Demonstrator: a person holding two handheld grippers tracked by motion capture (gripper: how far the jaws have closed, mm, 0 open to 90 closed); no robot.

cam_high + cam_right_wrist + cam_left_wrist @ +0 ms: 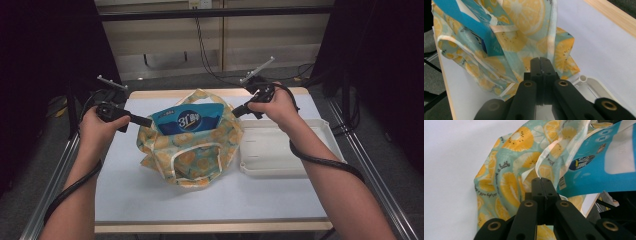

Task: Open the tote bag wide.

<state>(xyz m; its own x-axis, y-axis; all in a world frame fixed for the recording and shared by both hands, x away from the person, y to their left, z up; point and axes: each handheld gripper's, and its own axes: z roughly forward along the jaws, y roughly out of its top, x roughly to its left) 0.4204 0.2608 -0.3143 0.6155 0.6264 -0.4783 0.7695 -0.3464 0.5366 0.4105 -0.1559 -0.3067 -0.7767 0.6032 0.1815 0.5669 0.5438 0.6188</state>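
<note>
On the desk (150, 190), the left tongs (146, 121) and right tongs (237, 111) are both clenched on opposite rim edges of the lemon-print bag (192, 150), which stands mid-desk beside a white tray (280, 150). A blue pouch (187, 120) inside reads "3L".

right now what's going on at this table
A person holds a gripper in each hand at either side of a soft teal fabric bag printed with orange slices. The left gripper is shut at the bag's left edge and the right gripper is shut at its right edge; whether fabric is pinched is hard to tell. A blue flat plastic pouch stands partly out of the bag's mouth. A white plastic tray lies beside the bag.
</note>
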